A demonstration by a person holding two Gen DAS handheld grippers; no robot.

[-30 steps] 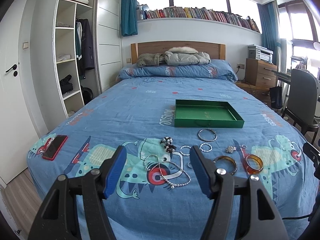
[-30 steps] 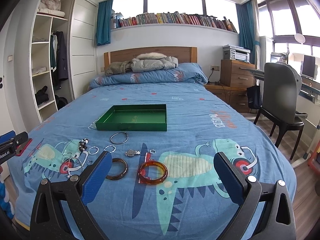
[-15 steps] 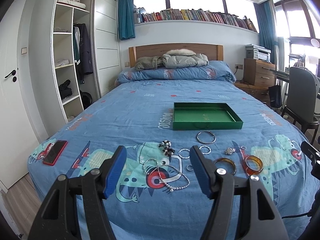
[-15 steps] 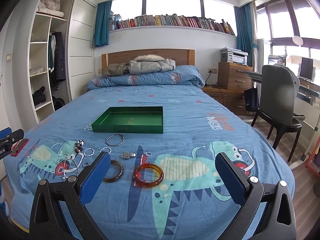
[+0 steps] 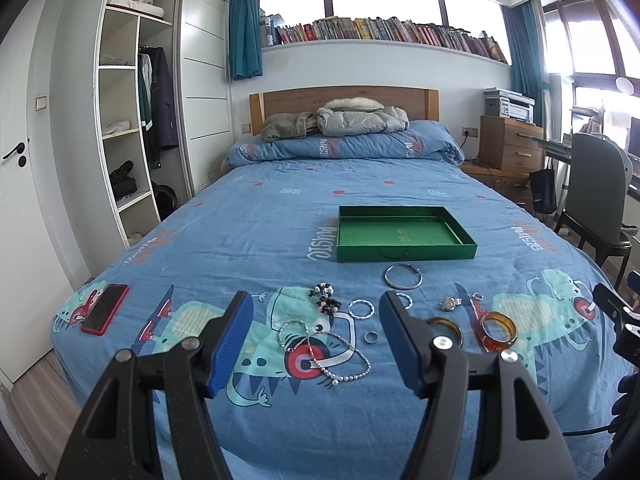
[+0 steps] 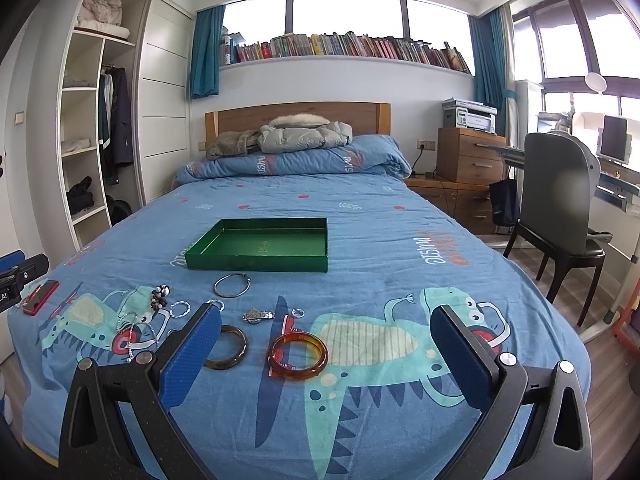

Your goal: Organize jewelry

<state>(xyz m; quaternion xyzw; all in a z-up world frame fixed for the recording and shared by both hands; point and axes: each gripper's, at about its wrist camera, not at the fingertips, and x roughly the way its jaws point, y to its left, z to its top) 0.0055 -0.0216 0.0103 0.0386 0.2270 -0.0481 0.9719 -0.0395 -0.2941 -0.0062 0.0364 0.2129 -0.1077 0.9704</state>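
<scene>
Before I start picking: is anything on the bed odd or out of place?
Only the red phone near the bed's left edge, apart from the jewelry. The bead necklace lies in crossed loops and may snag. The green tray is empty.

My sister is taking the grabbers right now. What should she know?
Left gripper: open, holding nothing, above the pearl necklace.
Right gripper: open, holding nothing, above the amber bangle.
Green tray: nothing visible in it.
On the bedspread in front of the tray: silver bangle, dark bangle, beaded bracelet, small rings, a charm.
Done: nothing. Left: move every piece into the tray.
</scene>
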